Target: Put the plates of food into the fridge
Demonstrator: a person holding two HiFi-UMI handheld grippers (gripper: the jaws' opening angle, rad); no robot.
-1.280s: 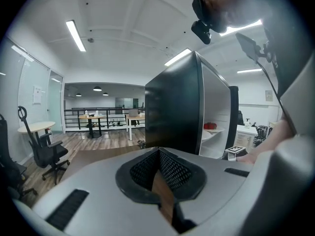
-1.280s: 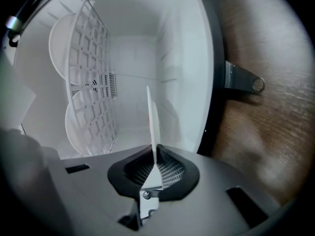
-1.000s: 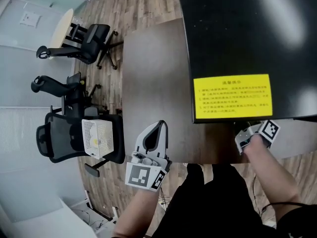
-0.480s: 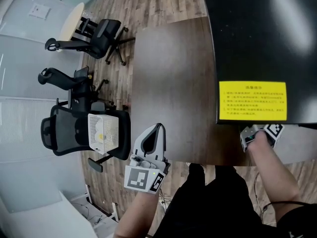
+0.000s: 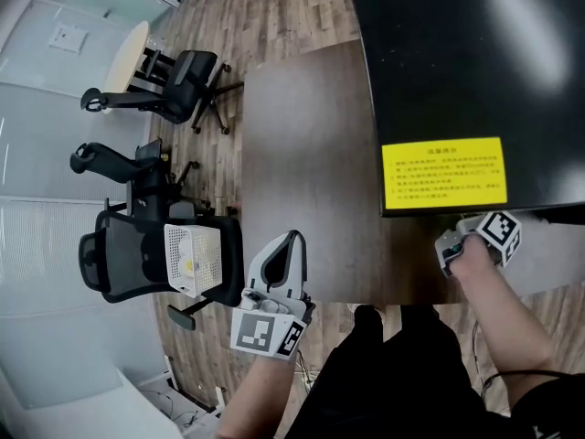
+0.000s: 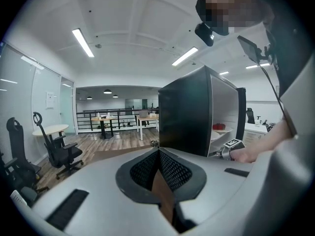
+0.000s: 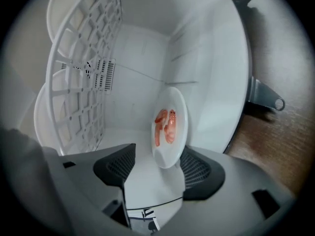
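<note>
My right gripper (image 7: 157,163) reaches into the white inside of the black fridge (image 5: 457,53). Its jaws have just been opening and stand wide apart. A white plate (image 7: 170,127) with red pieces of food (image 7: 165,124) rests on the fridge floor, its near rim between the pads and close to the right-hand one. In the head view only that gripper's marker cube (image 5: 498,231) and hand show at the fridge's front edge. My left gripper (image 5: 279,268) hangs shut and empty over the table's near edge. From the left gripper view the fridge (image 6: 187,117) stands ahead.
A white wire shelf (image 7: 81,68) lies beside the plate in the fridge. A yellow label (image 5: 443,172) is on the fridge top. The fridge sits on a brown table (image 5: 302,154). Office chairs (image 5: 174,85) and a white basket (image 5: 192,259) stand to the left.
In the head view both grippers keep their places; only the camera has swayed a little. The right hand stays at the fridge's front edge.
</note>
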